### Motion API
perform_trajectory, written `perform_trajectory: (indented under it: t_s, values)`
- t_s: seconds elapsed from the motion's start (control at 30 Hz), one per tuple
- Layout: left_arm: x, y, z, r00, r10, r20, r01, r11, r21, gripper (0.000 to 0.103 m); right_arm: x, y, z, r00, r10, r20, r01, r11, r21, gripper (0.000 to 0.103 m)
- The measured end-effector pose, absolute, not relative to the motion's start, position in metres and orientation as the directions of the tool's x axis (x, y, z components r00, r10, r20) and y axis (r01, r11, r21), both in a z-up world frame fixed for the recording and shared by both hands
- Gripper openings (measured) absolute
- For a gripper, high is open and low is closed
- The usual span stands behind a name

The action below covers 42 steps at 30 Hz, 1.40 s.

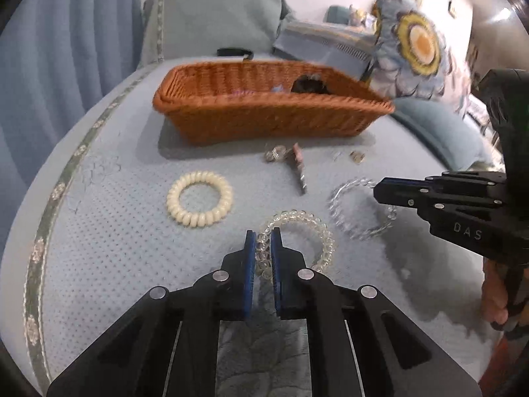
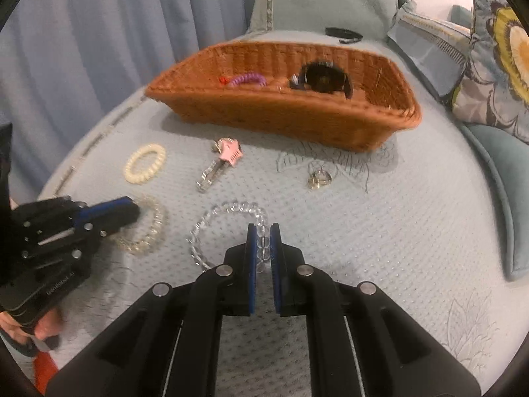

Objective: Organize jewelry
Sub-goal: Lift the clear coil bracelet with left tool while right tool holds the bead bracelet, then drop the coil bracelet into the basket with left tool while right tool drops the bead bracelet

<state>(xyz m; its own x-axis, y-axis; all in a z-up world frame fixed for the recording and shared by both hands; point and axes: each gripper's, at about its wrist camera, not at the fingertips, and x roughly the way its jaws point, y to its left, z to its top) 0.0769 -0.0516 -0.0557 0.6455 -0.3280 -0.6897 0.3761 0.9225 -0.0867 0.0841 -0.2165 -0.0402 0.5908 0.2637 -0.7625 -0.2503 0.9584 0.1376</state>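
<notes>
Grippers both closed on rings lying flat on bed cover (image 2: 413, 218): left gripper (image 1: 263, 254) pinching clear coil band (image 1: 307, 228), right gripper (image 2: 263, 248) pinching clear bead bracelet (image 2: 228, 210), presumably for transfer to basket (image 1: 264, 115) toward far edge.

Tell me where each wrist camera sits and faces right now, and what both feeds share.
Left wrist: rides the left gripper, looking along its jaws, shut on the clear coil hair tie, toward the wicker basket; the right gripper enters from the right.
Right wrist: rides the right gripper, jaws shut on the clear bead bracelet, facing the basket; the left gripper and hand show at left.
Shared: basket, cream coil hair tie, both clear pieces, blue bedspread.
</notes>
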Motion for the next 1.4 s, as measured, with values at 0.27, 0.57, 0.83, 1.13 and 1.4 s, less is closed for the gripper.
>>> perform_trajectory:
  t_s: [0.27,0.57,0.83,1.13,1.4]
  values:
    - [0.07,-0.042,-0.031,0.705,-0.361,-0.61,0.371,0.921,-0.116,0.007,0.075,-0.234,-0.005,0.628,0.339,-0.701,-0.248,0.94,0.233,0.006]
    - [0.073,-0.037,-0.019,0.723,-0.383,-0.575,0.368,0.918,-0.149,0.007,0.072,-0.252,0.017,0.67,0.339,-0.66,-0.228,0.94,0.252,0.006]
    - [0.098,-0.041,0.02,0.759,-0.388,-0.523,0.376,0.917,-0.136,0.007,0.092,-0.253,0.057,0.721,0.346,-0.6,-0.231,0.937,0.263,0.006]
    - [0.168,-0.059,0.041,0.775,-0.374,-0.51,0.382,0.92,-0.094,0.007,0.176,-0.227,0.071,0.738,0.359,-0.571,-0.276,0.933,0.23,0.006]
    - [0.225,-0.065,0.011,0.755,-0.341,-0.56,0.359,0.93,-0.083,0.007,0.239,-0.203,0.033,0.68,0.365,-0.635,-0.284,0.931,0.231,0.006]
